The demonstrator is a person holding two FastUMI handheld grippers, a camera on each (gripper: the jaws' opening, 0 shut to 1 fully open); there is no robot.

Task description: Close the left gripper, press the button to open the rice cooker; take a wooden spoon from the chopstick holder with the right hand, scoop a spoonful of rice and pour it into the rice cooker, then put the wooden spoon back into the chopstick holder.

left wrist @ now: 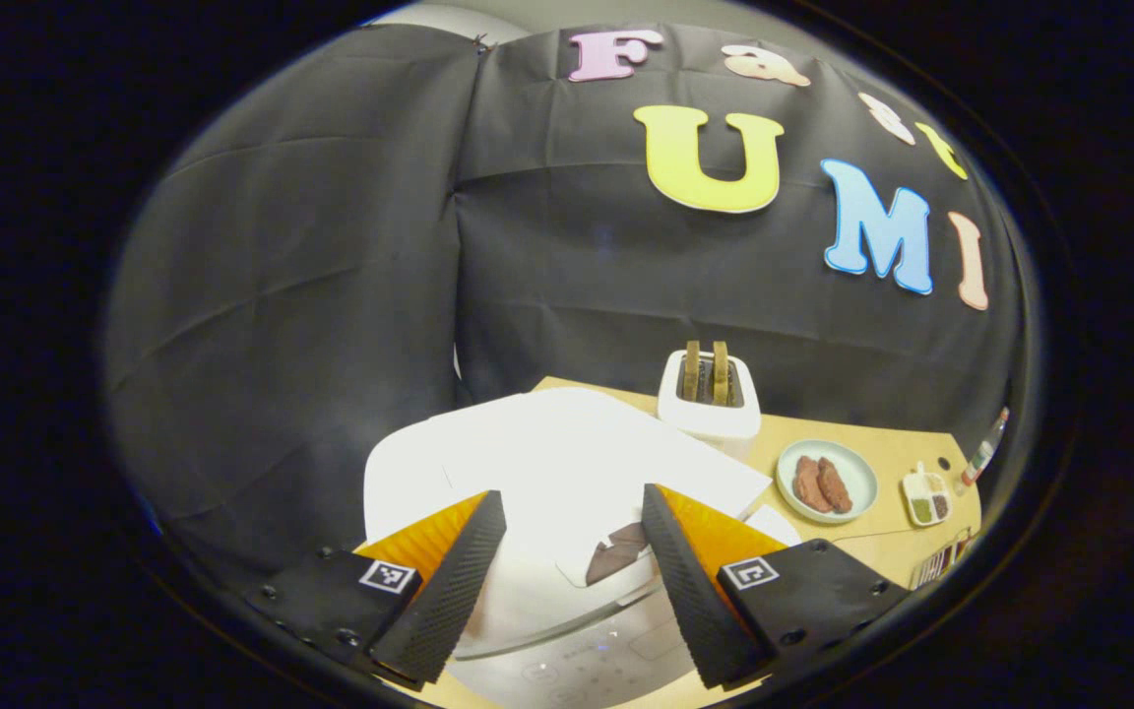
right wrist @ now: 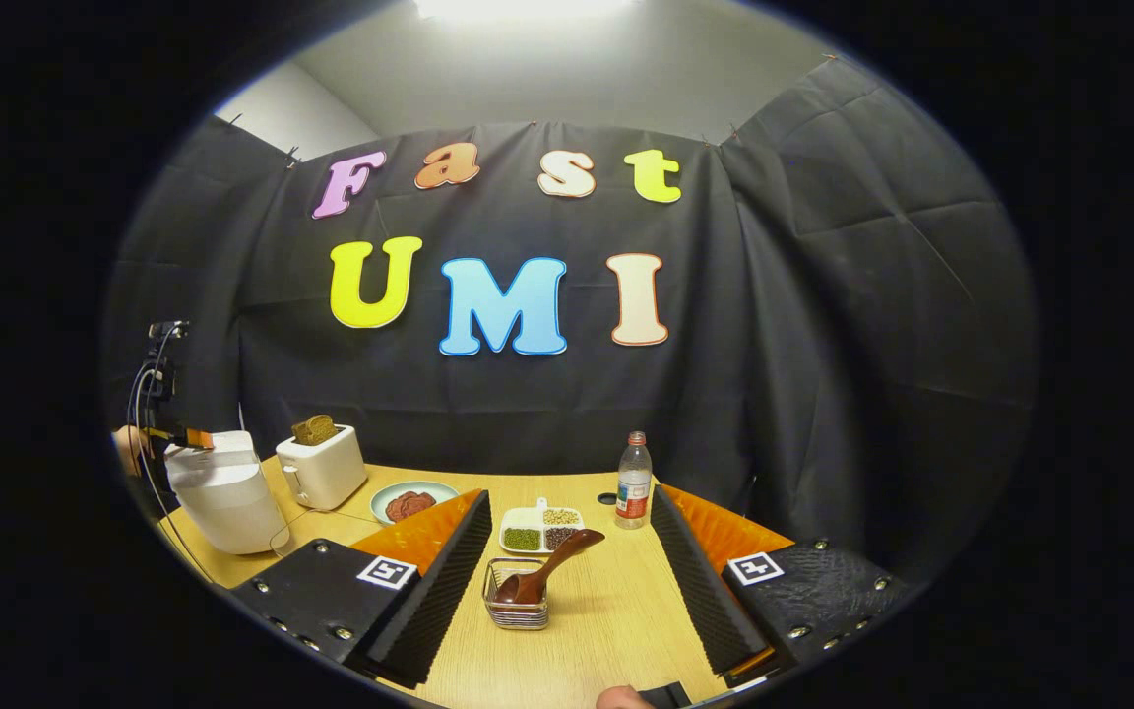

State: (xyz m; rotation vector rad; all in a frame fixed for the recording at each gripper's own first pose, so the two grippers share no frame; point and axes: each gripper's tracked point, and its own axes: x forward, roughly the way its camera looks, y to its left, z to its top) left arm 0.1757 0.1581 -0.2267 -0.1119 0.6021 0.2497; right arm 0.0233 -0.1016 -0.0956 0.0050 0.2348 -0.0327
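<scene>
Left tongs (left wrist: 572,581) spread, hovering right over the closed rice cooker (left wrist: 567,463). Right tongs (right wrist: 572,581) spread too; wooden spoon (right wrist: 547,571) in chopstick holder (right wrist: 516,606) sits between them, untouched (no legible labels).

White rice cooker (right wrist: 222,492) and white toaster (right wrist: 321,471) on a light wood-grain table (right wrist: 606,611). Dark brown wooden spoon (right wrist: 545,571) in a clear chopstick holder (right wrist: 516,603). Pale green plate (left wrist: 848,471) (brown slices on it). Red-labelled clear bottle (right wrist: 633,483).
</scene>
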